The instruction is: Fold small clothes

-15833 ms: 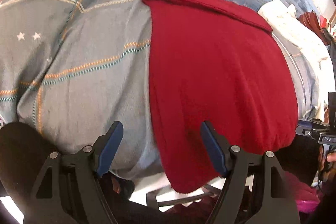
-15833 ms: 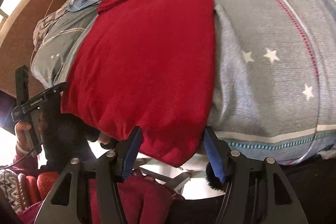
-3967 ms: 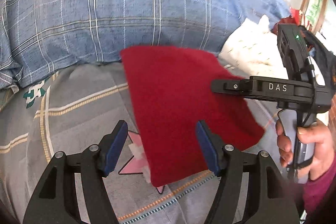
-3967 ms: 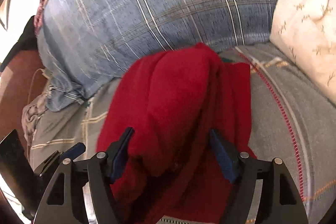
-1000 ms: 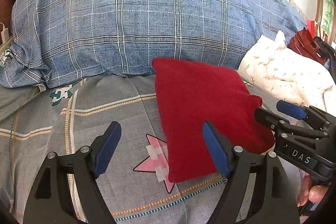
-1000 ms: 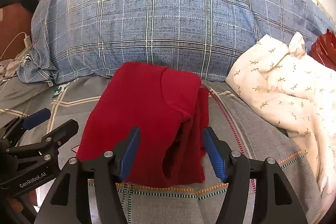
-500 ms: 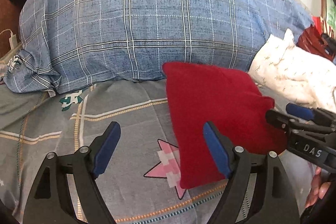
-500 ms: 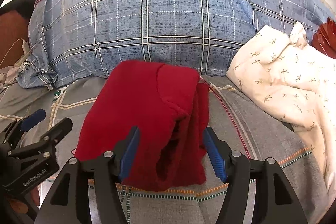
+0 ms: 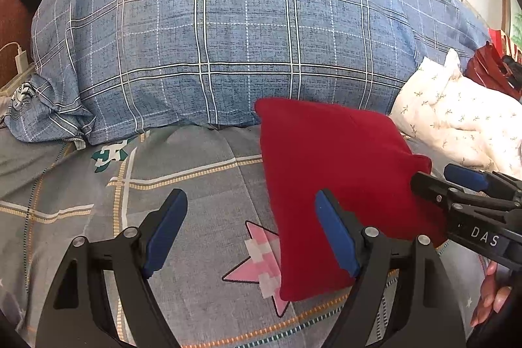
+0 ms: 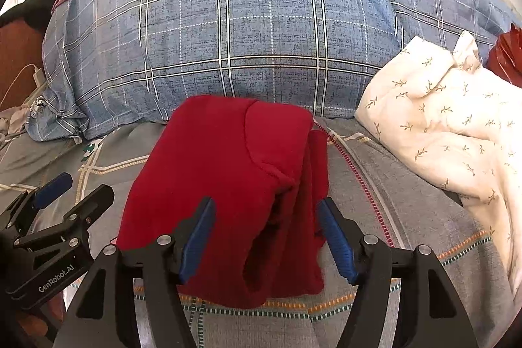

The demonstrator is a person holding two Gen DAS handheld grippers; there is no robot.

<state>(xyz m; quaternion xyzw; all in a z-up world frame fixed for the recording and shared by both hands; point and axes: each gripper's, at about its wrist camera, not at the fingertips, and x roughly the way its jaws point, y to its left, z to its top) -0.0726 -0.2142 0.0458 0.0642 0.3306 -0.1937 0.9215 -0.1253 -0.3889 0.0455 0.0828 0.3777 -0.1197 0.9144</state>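
Since a second ago the right gripper [image 10: 265, 237] has eased its jaws wider and they are opening now, clear of the folded red garment [image 10: 228, 185] below them. The left gripper [image 9: 251, 234] hangs open over the grey bedspread [image 9: 195, 172], empty. The garment lies at the bed's far edge, touching the blue plaid pillow [image 9: 228, 48], near the white floral bundle [image 10: 440, 126]

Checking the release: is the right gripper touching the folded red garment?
Cannot tell. In the right wrist view the opening right gripper frames the red garment, but any gap is hidden.
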